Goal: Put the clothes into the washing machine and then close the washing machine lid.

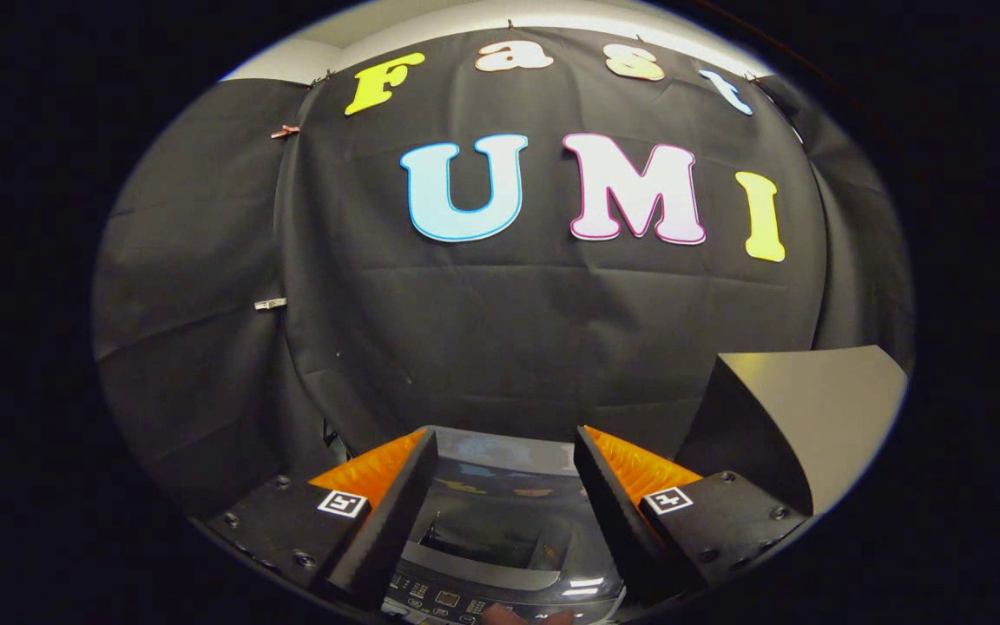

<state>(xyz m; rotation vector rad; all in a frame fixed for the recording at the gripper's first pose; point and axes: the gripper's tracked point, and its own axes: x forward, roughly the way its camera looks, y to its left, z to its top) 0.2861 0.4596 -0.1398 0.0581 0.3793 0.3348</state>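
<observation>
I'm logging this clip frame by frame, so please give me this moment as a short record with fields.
tool: fingers apart, open, holding nothing
washing machine: below and between the fingers, seen from above
lid: dark glossy panel, appears down over the tub
control panel: at the near edge of the machine
clothes: cannot tell where they are
grey box: beside the machine, beyond the finger on that side
booth wall: black cloth behind the machine

The washing machine (500, 529) lies below between the fingers (396, 512), a box (804, 408) right.
</observation>
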